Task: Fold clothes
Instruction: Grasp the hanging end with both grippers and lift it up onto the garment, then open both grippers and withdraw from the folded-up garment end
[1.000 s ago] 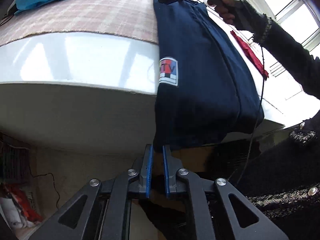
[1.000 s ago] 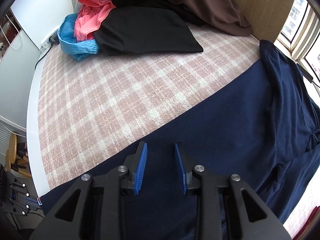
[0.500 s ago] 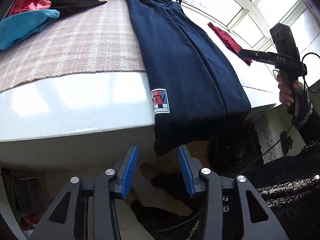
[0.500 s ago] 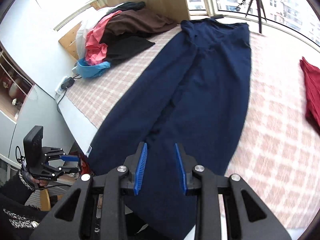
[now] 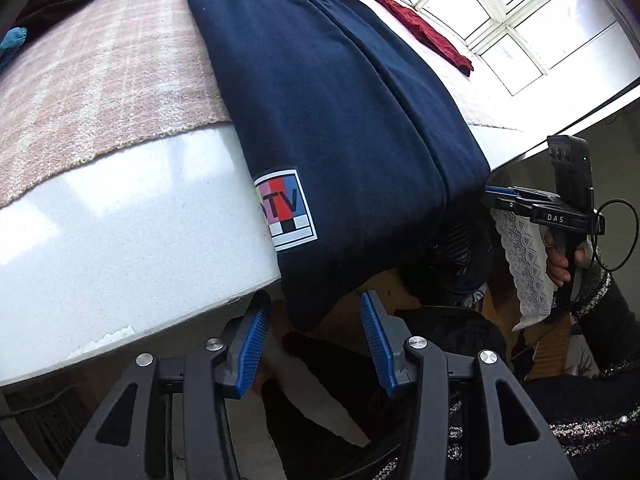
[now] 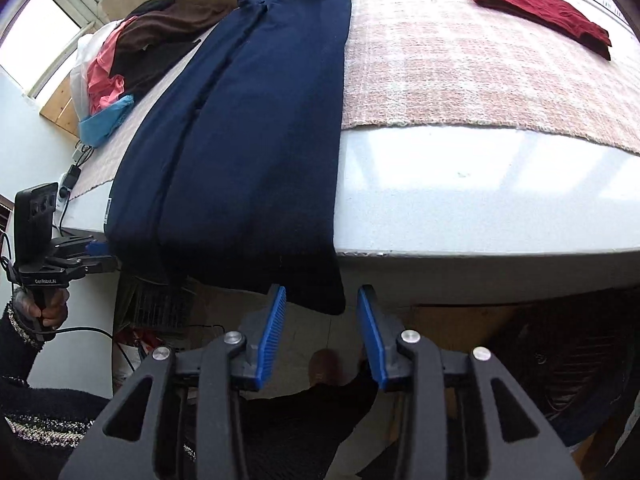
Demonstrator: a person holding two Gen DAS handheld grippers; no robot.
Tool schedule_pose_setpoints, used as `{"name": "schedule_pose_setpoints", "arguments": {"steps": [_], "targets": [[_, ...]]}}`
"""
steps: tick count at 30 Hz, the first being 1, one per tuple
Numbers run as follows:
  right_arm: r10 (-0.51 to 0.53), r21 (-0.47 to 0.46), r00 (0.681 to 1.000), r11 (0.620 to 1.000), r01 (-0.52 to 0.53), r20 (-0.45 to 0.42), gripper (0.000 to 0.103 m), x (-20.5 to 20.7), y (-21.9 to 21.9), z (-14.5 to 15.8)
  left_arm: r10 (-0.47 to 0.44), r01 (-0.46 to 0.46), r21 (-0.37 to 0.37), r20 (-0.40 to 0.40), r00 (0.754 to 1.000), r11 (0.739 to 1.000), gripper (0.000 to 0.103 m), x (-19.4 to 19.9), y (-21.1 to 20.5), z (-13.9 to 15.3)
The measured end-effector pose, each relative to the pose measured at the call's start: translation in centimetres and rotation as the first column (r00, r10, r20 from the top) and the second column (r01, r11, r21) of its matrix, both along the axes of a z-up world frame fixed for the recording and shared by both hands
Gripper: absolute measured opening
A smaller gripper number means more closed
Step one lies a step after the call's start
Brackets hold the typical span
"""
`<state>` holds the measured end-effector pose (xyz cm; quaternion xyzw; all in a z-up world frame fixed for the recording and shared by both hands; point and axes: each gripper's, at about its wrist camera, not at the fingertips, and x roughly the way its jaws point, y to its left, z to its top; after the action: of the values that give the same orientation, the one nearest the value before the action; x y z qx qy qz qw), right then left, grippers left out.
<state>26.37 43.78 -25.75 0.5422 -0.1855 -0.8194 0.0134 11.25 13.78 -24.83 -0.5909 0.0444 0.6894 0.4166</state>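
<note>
Both hand-held grippers, left [image 5: 314, 344] and right [image 6: 322, 332], had just spread (nothing pinched), each just below the trousers' [image 5: 340, 112] hanging hem.

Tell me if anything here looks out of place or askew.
The navy trousers are not fully on the white table: their leg ends droop over its front edge, past the plaid cloth. A loose heap of clothes sits unfolded at the far corner. Nothing looks spilled or damaged.
</note>
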Motion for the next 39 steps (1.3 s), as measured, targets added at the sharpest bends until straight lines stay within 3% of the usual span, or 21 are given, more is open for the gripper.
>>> {"name": "schedule_pose_setpoints", "arguments": {"steps": [4,8,10,11,12,13,14,17,20,26,33,35,36,38,39], "targets": [[0.075,0.037,0.997,0.996,-0.075,0.014,0.038,-1.6,-0.6,-0.7,-0.023,0.023,0.007,-0.007,1.0,1.0,0.045,0.2,0.8,0.2],[0.138,-0.01,0.99,0.99,-0.137,0.035,0.039,-2.9,-1.0,-1.6,-0.029,0.029,0.03,0.013,0.999,0.999,0.043,-0.1,1.6,0.0],[0.156,-0.047,0.987,0.987,-0.154,0.041,0.038,-3.3,-1.0,-2.0,-0.037,0.036,0.048,0.015,0.999,0.998,0.039,0.0,1.5,0.1],[0.161,-0.08,0.986,0.984,-0.157,0.038,0.038,-3.4,-0.9,-2.0,-0.044,0.043,0.061,0.014,0.999,0.997,0.029,0.1,1.5,0.3],[0.166,-0.092,0.985,0.983,-0.162,0.041,0.026,-3.6,-1.0,-2.0,-0.046,0.045,0.074,0.004,0.999,0.996,0.017,0.1,1.4,0.5],[0.172,-0.103,0.984,0.981,-0.167,0.044,0.006,-3.8,-1.1,-1.9,-0.053,0.053,0.095,-0.002,0.999,0.994,0.012,0.2,1.3,0.8],[0.178,-0.113,0.983,0.979,-0.172,0.048,0.006,-3.9,-1.2,-1.8,-0.062,0.062,0.11,-0.005,0.998,0.992,0.007,0.2,1.2,1.0],[0.196,-0.17,0.98,0.967,-0.19,0.018,0.005,-3.5,-1.2,-1.1,-0.08,0.08,0.143,-0.003,0.997,0.986,0.005,0.1,0.9,1.7],[0.191,-0.245,0.981,0.95,-0.193,-0.031,0.005,-3.1,-1.4,0.6,-0.065,0.053,0.22,0.048,0.997,0.974,0.005,-0.4,-0.3,2.7],[0.032,-0.423,0.984,0.9,-0.105,-0.176,0.005,-3.0,0.4,5.2,-0.003,-0.017,0.311,0.064,0.998,0.95,0.005,-2.9,-2.0,7.3],[0.024,-0.408,0.977,0.906,-0.111,-0.212,0.005,-11.4,4.0,8.3,0.081,-0.069,0.325,-0.023,0.996,0.943,0.005,-11.5,-0.7,11.7],[0.019,-0.409,0.981,0.907,-0.098,-0.192,0.005,-15.3,6.2,7.8,0.144,-0.126,0.292,-0.042,0.989,0.948,0.008,-15.3,0.4,11.0],[0.017,-0.402,0.987,0.912,-0.08,-0.159,0.006,-17.4,7.5,7.1,0.169,-0.155,0.259,-0.036,0.985,0.953,0.02,-17.4,1.3,10.0],[0.026,-0.369,0.998,0.928,-0.044,-0.053,0.009,-22.2,9.4,5.3,0.224,-0.224,0.107,0.007,0.975,0.969,0.042,-21.1,3.2,7.1],[0.026,-0.338,0.999,0.941,-0.018,0.019,0.011,-24.0,9.8,4.5,0.258,-0.259,0.031,0.036,0.965,0.965,0.041,-22.7,3.7,5.7]]}}
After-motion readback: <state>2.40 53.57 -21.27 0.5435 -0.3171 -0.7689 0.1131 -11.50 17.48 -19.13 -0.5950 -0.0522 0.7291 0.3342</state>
